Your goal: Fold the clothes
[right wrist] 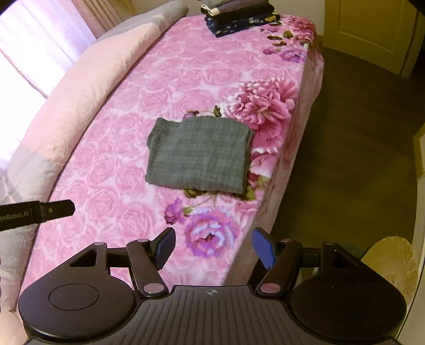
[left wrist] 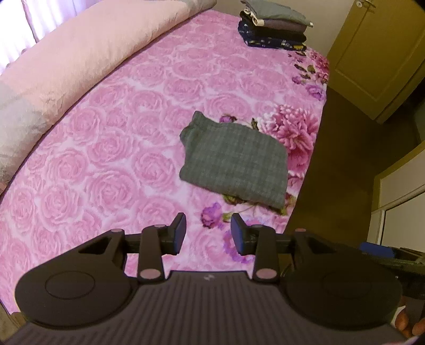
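A grey checked garment (left wrist: 233,162) (right wrist: 199,156) lies folded into a flat rectangle on the pink floral bedspread (left wrist: 119,148) (right wrist: 111,169), near the bed's right edge. Both grippers hover high above the bed, well short of the garment. My left gripper (left wrist: 208,233) is open with nothing between its fingers. My right gripper (right wrist: 213,246) stands wider open, also empty, over the bed's edge. A black part of the left tool (right wrist: 37,213) pokes into the right wrist view at far left.
A stack of folded clothes (left wrist: 273,26) (right wrist: 239,16) sits at the far end of the bed. A rolled pink and grey quilt (left wrist: 66,69) (right wrist: 69,106) runs along the left side. Brown floor (right wrist: 345,159) and a yellow door (left wrist: 377,53) lie to the right.
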